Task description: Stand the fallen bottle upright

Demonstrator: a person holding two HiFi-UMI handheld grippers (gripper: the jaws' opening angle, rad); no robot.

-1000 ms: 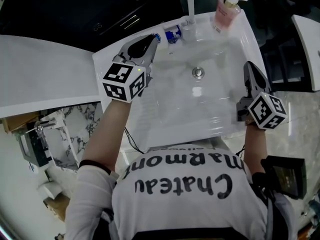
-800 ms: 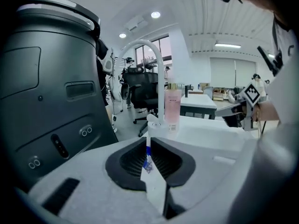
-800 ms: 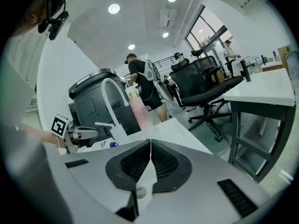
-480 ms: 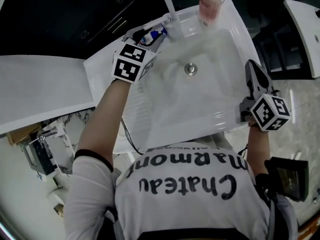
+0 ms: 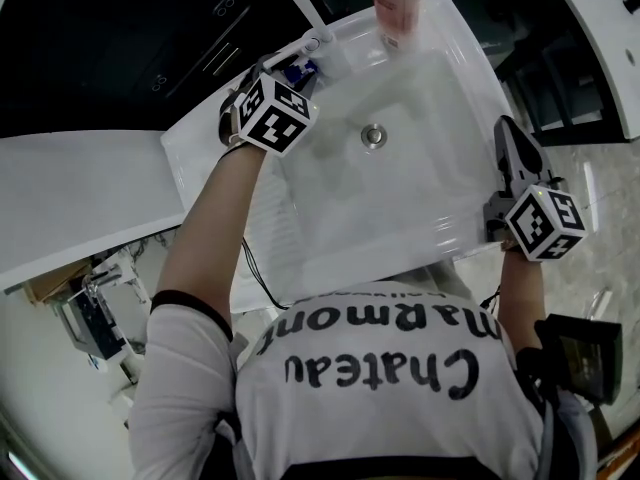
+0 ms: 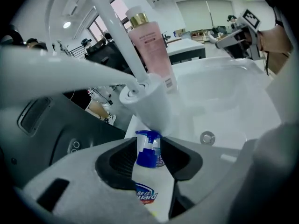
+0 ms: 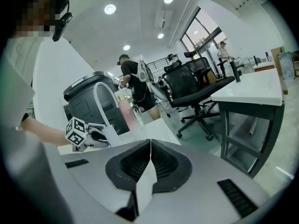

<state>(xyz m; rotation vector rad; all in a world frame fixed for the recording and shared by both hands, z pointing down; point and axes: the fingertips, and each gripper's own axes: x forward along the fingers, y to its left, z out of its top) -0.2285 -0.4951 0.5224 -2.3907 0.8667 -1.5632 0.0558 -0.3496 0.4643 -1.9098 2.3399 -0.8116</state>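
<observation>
White fallen bottle (image 6: 150, 190) lies between the left gripper's (image 6: 149, 146) just-opened jaws; right gripper (image 7: 150, 143) closed.

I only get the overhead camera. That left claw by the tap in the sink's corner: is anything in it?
Observer: Yes. Its own camera shows a white pump bottle with a blue head between the left gripper's jaws. They have just been opening and do not clamp it.
Operator: And the right claw?
Observer: The right gripper's jaws are together, nothing between them.
Operator: That pink bottle, is it fallen?
Observer: No, the pink bottle stands upright, gold collar on top.
</observation>
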